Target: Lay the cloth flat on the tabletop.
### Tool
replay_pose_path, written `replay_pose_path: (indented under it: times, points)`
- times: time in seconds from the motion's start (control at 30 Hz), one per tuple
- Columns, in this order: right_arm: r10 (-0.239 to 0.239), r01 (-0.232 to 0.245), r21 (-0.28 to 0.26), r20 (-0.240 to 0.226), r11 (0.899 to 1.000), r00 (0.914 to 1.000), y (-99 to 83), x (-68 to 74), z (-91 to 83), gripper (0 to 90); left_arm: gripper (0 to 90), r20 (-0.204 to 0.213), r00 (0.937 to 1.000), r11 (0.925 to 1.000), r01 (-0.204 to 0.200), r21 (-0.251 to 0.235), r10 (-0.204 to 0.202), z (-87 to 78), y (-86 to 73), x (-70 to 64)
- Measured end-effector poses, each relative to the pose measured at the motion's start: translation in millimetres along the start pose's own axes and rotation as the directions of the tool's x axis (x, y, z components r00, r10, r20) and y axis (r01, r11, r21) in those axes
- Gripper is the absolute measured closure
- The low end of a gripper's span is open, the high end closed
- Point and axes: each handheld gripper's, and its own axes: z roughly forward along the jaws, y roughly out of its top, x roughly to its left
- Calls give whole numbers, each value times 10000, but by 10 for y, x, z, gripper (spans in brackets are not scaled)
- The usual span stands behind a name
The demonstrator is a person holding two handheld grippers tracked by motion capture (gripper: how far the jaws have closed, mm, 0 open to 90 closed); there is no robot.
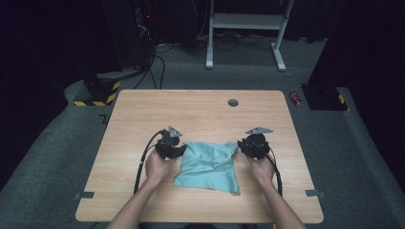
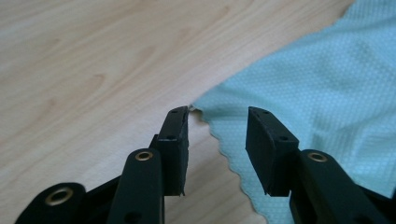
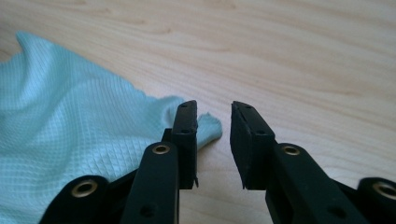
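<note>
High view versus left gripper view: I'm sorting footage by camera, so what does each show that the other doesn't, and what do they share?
High view alone: both hands, the right gripper at the cloth's far right corner, the whole table with its round grommet, the grey floor and a white stand.
Left gripper view alone: the left gripper with jaws apart at the cloth's corner, its scalloped edge and dotted weave.
Both: the teal cloth lying on the wooden table.
</note>
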Motion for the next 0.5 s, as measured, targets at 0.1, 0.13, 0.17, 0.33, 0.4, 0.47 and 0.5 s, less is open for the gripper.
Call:
replay_pose_path:
  times: [0.1,0.13,0.17,0.33,0.4,0.47,0.5]
  points:
    - [160,-154,281,-198,9995,9997,-47,11,100,686,591,287,9995,9998,149,158,-153,94,-27,-48]
    - [167,-160,335,-230,9993,9996,-57,22,138,677,591,306,9994,9997,144,217,-150,133,-29,-64]
    - [160,-150,397,-250,9991,9996,-63,36,170,671,592,329,9994,9995,125,290,-135,171,-31,-77]
    - [60,-36,729,-322,9973,9995,-70,101,287,656,644,199,9997,9990,114,438,-122,283,-33,-102]
    - [-135,152,805,-216,9966,9997,-73,130,315,735,734,168,9998,9988,-146,461,139,282,-22,-129]
    - [-241,271,828,-365,9962,9990,-64,139,325,838,832,263,9986,9976,-473,511,460,283,-14,-168]
    - [-315,352,912,-417,9952,9986,-54,151,327,877,873,178,9979,9965,-628,550,619,285,-6,-195]
